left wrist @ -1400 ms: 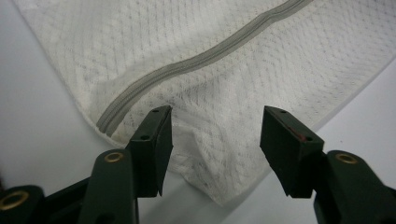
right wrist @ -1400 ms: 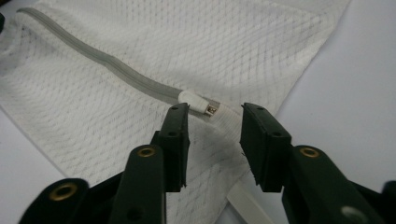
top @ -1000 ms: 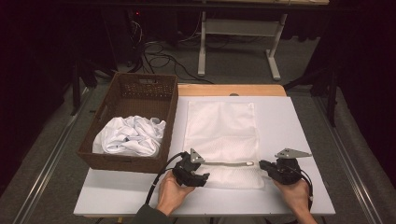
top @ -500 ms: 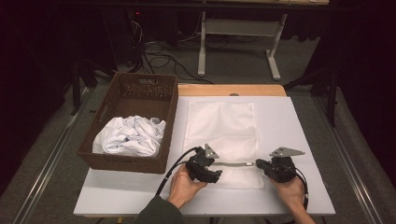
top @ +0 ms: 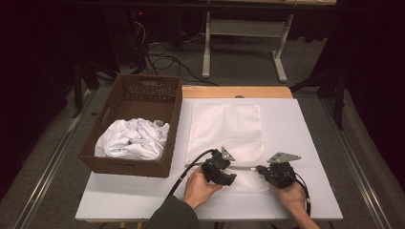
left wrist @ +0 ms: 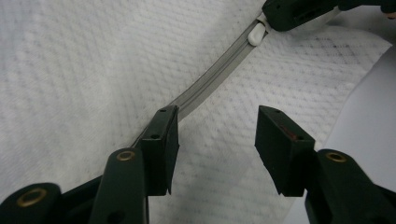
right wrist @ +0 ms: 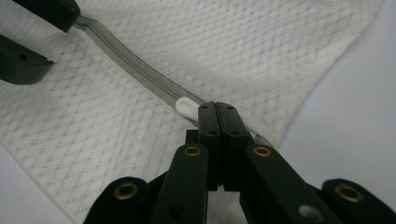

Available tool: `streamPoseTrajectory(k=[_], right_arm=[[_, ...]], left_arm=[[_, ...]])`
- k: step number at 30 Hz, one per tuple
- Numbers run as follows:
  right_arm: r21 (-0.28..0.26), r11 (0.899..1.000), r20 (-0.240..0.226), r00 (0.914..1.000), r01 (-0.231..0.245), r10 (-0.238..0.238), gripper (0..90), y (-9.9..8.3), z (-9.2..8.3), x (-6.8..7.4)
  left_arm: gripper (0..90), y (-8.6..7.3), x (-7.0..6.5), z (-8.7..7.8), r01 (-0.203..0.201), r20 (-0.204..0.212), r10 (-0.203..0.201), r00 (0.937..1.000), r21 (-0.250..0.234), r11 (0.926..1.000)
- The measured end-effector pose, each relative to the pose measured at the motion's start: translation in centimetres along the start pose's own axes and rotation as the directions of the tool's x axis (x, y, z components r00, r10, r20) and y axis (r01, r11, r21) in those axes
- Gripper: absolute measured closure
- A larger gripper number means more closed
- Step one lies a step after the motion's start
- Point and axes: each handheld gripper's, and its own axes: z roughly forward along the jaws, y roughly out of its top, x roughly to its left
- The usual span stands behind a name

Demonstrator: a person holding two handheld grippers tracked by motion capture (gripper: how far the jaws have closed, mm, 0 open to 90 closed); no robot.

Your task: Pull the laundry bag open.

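My right gripper (right wrist: pixel 217 109) is clamped shut on the end of the zipper (right wrist: pixel 135 70), just by its white zipper pull (right wrist: pixel 186 106), to anchor the white mesh laundry bag (top: pixel 225 129) that lies flat on the white table (top: pixel 305 143), its zipper edge at the near side; my left gripper (left wrist: pixel 215 135) has just been closing, yet its jaws are apart, one resting by the zipper tape, gripping nothing; I judge it is lining up on the zipper; the wicker basket (top: pixel 168 114) of white laundry (top: pixel 131 138) waits at the left.
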Motion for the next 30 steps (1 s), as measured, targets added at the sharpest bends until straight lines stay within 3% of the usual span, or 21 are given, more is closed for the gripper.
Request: streamPoseTrajectory(k=[3,5,10,18,30], right_arm=[[-0.033,0.999,0.009,0.9999,-0.013,0.013,90.0,0.1,-0.5,-0.1],[-0.039,0.998,0.008,0.9991,-0.042,0.043,90.0,0.1,-0.8,-0.5],[-0.033,0.997,0.014,0.9978,-0.064,0.064,90.0,-0.1,-0.9,-0.8],[0.003,0.999,0.01,0.9989,-0.047,0.046,90.0,-0.4,-0.4,-0.6],[-0.019,0.997,0.008,0.9973,-0.073,0.073,90.0,-0.5,-0.8,-0.9]], left_arm=[[50.7,0.4,-0.1,0.4,0.001,0.005,-0.001,1.0,-0.001,1.0],[51.4,0.6,-0.3,0.6,0.003,0.006,-0.003,1.0,-0.005,1.0],[52.4,1.0,-0.6,0.8,0.001,0.004,-0.001,1.0,-0.01,0.9999],[56.6,2.0,-1.4,2.0,-0.013,0.03,0.013,0.9995,-0.01,0.9999],[62.4,3.5,-2.3,4.0,-0.033,0.053,0.033,0.998,-0.003,0.9994]])
